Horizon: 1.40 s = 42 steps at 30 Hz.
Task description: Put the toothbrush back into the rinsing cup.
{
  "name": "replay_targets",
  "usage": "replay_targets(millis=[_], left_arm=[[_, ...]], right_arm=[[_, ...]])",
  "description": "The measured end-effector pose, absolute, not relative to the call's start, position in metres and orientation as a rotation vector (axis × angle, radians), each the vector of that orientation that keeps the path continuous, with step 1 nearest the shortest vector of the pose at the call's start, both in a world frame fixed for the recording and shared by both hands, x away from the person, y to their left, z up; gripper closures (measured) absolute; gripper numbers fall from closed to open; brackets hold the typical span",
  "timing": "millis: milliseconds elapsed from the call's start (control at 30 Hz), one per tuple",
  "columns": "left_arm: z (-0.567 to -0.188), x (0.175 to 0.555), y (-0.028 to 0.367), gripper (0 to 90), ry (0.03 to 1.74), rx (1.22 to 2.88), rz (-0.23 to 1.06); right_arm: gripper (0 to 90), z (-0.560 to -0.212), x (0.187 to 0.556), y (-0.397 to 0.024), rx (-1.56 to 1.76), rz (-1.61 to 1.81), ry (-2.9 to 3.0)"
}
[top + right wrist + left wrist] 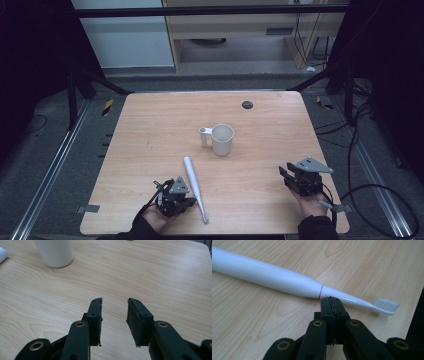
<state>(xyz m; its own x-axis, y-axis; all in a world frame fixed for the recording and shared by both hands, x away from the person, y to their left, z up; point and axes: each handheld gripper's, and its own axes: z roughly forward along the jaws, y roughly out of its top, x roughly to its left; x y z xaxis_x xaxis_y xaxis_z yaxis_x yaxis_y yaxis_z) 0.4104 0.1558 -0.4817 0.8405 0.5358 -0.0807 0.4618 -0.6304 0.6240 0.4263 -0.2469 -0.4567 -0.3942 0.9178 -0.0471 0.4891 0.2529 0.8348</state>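
Toothbrush (274, 277): smooth white plastic, tapered – 6 o'clock of cup (222, 139).
L gripper (332, 300): jaws pressed together, empty.
R gripper (115, 301): narrow gap, empty.

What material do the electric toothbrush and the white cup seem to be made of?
The electric toothbrush looks like glossy white plastic: smooth body with soft highlights, a seam at the neck, translucent bristles. The cup looks like matte white plastic, perhaps ceramic: even, dull surface without sharp reflections.
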Motion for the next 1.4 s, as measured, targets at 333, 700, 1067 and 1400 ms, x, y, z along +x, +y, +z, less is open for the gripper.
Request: replay_targets(millis=[333,700,1067,1400], left_arm=[[-0.483,0.411,0.15,89.3,0.71,2.364,0.138],[-0.485,0.41,0.136,89.3,0.684,2.374,0.136],[-0.487,0.413,0.119,89.3,0.671,2.373,0.144],[-0.487,0.416,0.101,89.3,0.641,2.365,0.161]], right_arm=[[64.2,-0.456,0.427,-0.247,1.276,1.03,1.988],[64.3,-0.457,0.427,-0.247,1.279,1.026,1.989],[64.9,-0.457,0.428,-0.248,1.281,1.024,1.988],[64.8,-0.457,0.428,-0.249,1.287,1.022,1.988]])
